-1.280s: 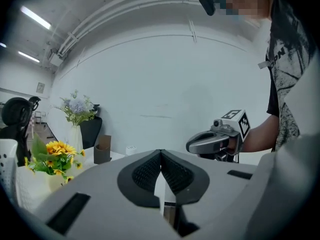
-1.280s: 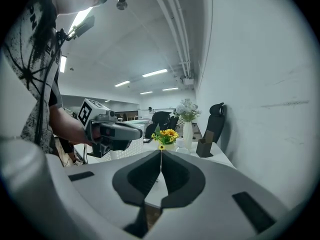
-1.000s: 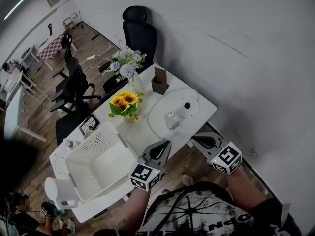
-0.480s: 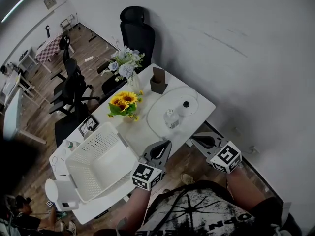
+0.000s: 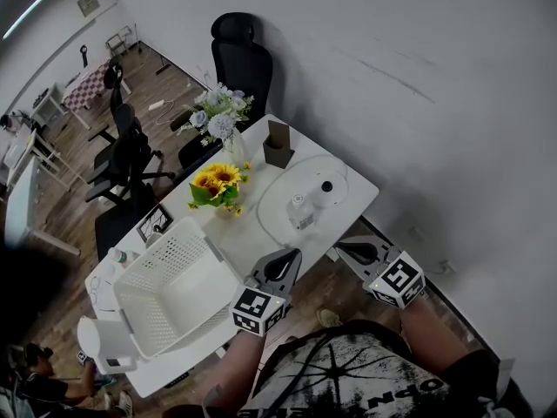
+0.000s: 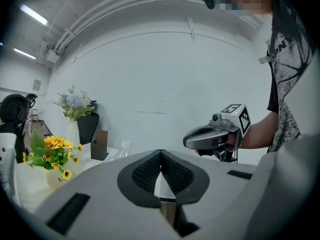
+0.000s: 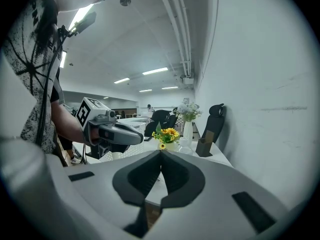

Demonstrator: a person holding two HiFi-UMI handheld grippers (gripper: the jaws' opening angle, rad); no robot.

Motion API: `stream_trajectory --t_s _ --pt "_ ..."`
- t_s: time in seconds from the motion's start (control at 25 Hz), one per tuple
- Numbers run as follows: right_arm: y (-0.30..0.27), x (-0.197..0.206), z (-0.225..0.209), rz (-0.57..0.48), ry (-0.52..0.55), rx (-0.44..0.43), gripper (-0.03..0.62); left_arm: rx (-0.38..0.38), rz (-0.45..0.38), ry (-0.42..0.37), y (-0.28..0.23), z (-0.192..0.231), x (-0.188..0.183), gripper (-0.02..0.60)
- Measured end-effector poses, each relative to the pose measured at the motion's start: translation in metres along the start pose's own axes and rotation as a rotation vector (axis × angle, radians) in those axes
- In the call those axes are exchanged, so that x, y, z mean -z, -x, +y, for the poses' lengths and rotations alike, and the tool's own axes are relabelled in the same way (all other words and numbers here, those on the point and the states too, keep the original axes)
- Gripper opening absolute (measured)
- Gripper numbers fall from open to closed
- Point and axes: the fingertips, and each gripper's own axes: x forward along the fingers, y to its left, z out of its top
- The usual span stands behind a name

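White counter [image 5: 237, 240] carries a round tray [image 5: 277, 192] with a small bottle [image 5: 298, 209] standing on it. Left tongs [image 5: 278, 266] and right tongs [image 5: 355, 251] hang off the tray's near side, jaws pressed together on nothing; I judge this an approach. Taking the bottle would call for parting the jaws first. The left gripper view shows the bottle side-on; only the head view shows the tray whole.

Sunflowers [image 5: 218, 179] stand between a white basket [image 5: 174, 290] and a pale bouquet [image 5: 218, 116].
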Motion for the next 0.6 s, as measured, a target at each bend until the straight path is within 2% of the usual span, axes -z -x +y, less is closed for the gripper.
stream_trajectory --t_s 0.36,0.6 --pt "-0.001 -0.002 -0.001 -0.014 0.006 -0.016 0.020 0.006 0.023 -0.035 -0.008 -0.006 0.002 0.009" --pt "-0.004 -0.003 0.001 -0.002 0.023 -0.035 0.020 0.008 0.037 -0.031 -0.011 -0.006 0.008 0.009"
